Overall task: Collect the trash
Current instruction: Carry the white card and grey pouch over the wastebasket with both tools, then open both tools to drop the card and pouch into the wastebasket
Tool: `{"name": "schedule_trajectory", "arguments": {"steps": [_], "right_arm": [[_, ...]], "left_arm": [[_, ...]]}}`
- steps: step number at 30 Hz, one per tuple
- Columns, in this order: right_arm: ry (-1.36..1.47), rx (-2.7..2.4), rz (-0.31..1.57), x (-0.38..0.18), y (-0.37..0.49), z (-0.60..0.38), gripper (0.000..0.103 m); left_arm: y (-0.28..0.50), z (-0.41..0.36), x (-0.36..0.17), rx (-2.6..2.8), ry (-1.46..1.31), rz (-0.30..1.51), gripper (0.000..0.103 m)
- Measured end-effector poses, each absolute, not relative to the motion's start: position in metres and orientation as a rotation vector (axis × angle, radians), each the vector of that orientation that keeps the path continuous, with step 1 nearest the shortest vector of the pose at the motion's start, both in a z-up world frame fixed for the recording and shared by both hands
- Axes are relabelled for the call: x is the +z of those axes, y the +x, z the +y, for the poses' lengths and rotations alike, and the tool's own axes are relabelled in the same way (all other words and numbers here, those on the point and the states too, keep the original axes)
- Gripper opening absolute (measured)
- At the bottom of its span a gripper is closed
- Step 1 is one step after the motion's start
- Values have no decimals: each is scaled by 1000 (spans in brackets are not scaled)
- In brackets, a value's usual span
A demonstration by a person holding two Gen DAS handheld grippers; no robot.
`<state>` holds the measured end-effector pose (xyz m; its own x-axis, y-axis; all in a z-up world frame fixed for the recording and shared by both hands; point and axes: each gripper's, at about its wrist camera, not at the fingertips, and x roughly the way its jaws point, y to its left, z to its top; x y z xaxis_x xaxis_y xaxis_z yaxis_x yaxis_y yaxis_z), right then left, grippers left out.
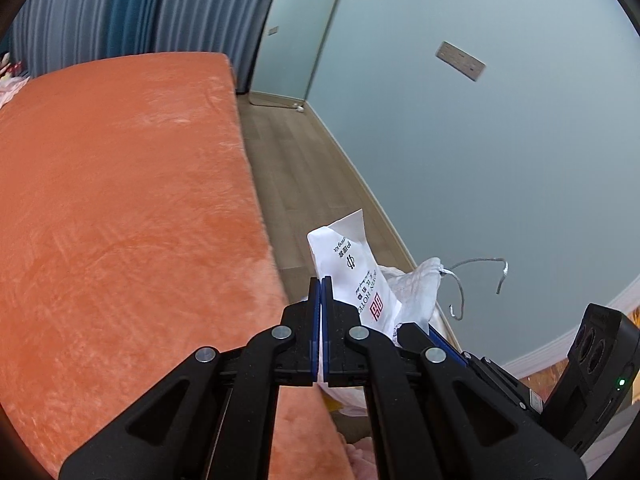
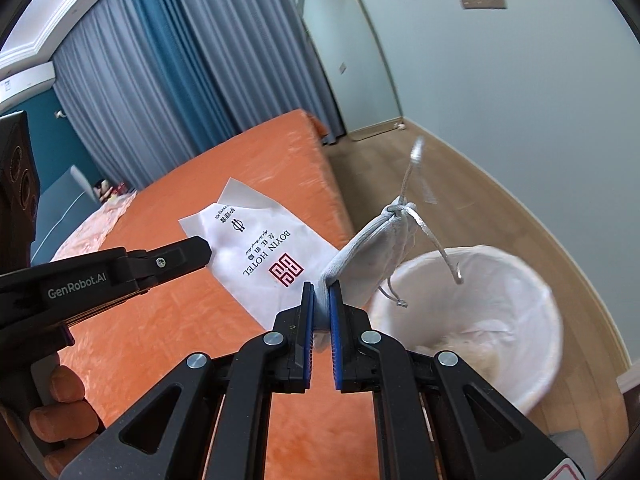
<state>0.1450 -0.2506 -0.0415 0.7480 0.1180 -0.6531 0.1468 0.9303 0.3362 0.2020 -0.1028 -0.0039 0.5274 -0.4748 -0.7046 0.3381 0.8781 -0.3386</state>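
Right gripper (image 2: pixel 321 292) pinching pouch (image 2: pixel 370 246) by one corner, left gripper (image 1: pixel 321 282) clamping packet (image 1: pixel 354 276); could easily miss bin (image 2: pixel 554 320) if dropped early.

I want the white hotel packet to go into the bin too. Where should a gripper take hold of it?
Grip the white hotel packet by a flat edge, thin way between the fingers. It is a flat sachet, and the left gripper is shut by one edge, coming in from its left side.

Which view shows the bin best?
Right wrist: the white lined bin sits open on the floor beside the bed, below the pouch in the right gripper. The left wrist view doesn't show it.
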Motion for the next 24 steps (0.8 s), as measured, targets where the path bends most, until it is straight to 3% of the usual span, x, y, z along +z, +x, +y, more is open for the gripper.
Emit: {"name": "schedule_trajectory", "arguments": {"steps": [16, 18, 20, 22, 24], "right_arm": [[424, -138, 730, -50, 104, -317, 8], [428, -142, 733, -51, 102, -320, 12], [426, -153, 739, -53, 102, -321, 15], [424, -163, 743, -54, 102, -321, 16], [422, -167, 753, -55, 103, -321, 20]], "left_arm": [[183, -186, -24, -593, -86, 949, 0], [183, -190, -27, -597, -88, 951, 1], [183, -191, -29, -588, -87, 954, 9], [183, -190, -31, -573, -87, 957, 30], [182, -188, -32, -560, -83, 950, 33]]}}
